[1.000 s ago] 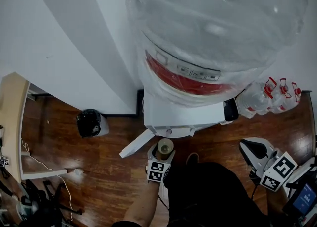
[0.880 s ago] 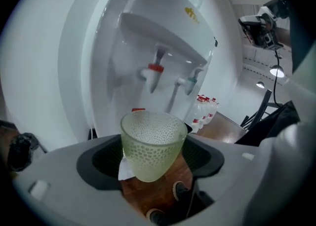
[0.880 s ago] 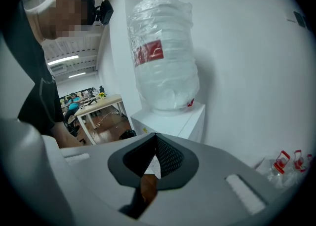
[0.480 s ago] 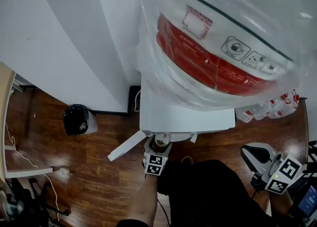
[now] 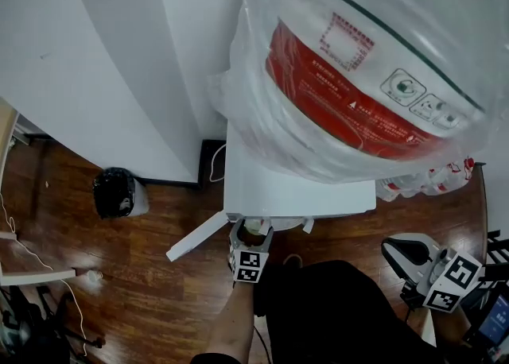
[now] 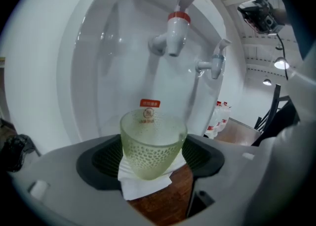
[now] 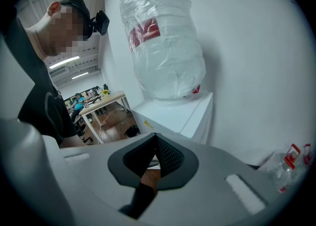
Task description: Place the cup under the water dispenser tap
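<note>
Black-lined bin (image 5: 118,193) sits on the wood floor (image 5: 159,291) at left, its contents unclear. Next, the left gripper (image 5: 253,237), forearm (image 5: 235,323) stretched forward, clamps a pale green dimpled cup (image 6: 153,143), seemingly empty, with white tissue (image 6: 143,183) under it, below the red-collared tap (image 6: 173,35) of the water dispenser (image 5: 298,191). A film-wrapped bottle (image 5: 374,60) tops it. Far right, the right gripper (image 5: 433,275) hangs low, jaws together, empty.

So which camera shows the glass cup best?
The left gripper view: the pale green dimpled glass cup sits close and centred. The head view shows just a sliver of it under the white dispenser; the right gripper view shows none.
</note>
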`<state>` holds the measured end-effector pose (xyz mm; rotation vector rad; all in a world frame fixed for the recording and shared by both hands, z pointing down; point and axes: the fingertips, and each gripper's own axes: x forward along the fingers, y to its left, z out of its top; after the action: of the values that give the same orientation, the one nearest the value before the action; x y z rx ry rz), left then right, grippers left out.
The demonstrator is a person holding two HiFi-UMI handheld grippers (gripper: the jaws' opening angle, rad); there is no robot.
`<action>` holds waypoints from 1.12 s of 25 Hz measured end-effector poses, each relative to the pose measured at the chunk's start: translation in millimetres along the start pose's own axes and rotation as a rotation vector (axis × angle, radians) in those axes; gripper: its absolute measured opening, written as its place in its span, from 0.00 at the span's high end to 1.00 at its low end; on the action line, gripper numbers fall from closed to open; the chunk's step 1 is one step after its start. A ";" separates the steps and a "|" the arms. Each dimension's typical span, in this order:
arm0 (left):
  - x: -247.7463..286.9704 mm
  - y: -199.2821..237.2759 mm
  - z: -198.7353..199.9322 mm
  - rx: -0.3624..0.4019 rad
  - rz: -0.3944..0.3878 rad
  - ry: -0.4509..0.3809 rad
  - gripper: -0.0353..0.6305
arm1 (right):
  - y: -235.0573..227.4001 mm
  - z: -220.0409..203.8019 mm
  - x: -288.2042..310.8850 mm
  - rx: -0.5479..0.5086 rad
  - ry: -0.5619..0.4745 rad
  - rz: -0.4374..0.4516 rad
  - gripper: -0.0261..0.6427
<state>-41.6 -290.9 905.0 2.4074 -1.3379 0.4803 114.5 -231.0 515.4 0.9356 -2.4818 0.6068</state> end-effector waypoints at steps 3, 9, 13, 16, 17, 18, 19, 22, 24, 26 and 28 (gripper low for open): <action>4.6 0.8 -2.1 -0.020 0.005 0.030 0.55 | 3.3 1.3 3.4 -0.001 0.006 0.005 0.96; -20.6 -9.3 4.1 -0.015 -0.054 0.127 0.45 | 29.0 29.9 -6.8 0.024 -0.014 0.061 0.94; -55.0 -29.9 22.3 -0.010 -0.119 0.160 0.45 | 41.2 56.7 -25.0 0.016 -0.026 0.044 0.94; -94.0 -49.5 49.0 0.033 -0.173 0.171 0.46 | 54.1 80.5 -36.7 0.026 -0.061 0.043 0.94; -107.1 -54.1 62.8 0.039 -0.183 0.157 0.47 | 58.5 88.4 -39.8 0.030 -0.075 0.042 0.94; -120.7 -58.2 78.4 0.047 -0.191 0.137 0.49 | 63.1 95.1 -42.5 0.033 -0.088 0.040 0.94; -134.7 -62.0 94.6 0.060 -0.199 0.112 0.52 | 68.0 100.3 -44.6 0.036 -0.102 0.037 0.94; -179.7 -66.5 146.9 0.098 -0.229 0.003 0.57 | 82.4 108.9 -44.4 0.048 -0.160 0.015 0.94; -207.7 -61.2 185.2 0.088 -0.225 -0.096 0.57 | 87.8 112.2 -42.3 0.054 -0.201 -0.010 0.94; -230.0 -59.5 222.8 0.082 -0.210 -0.180 0.64 | 88.9 113.3 -43.7 0.064 -0.224 -0.033 0.94; -253.6 -62.9 256.2 0.093 -0.198 -0.248 0.75 | 93.3 110.7 -48.2 0.062 -0.234 -0.047 0.94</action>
<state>-82.0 -187.3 556.4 2.7132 -1.1754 0.1990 58.1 -201.7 376.7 1.1443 -2.6488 0.5911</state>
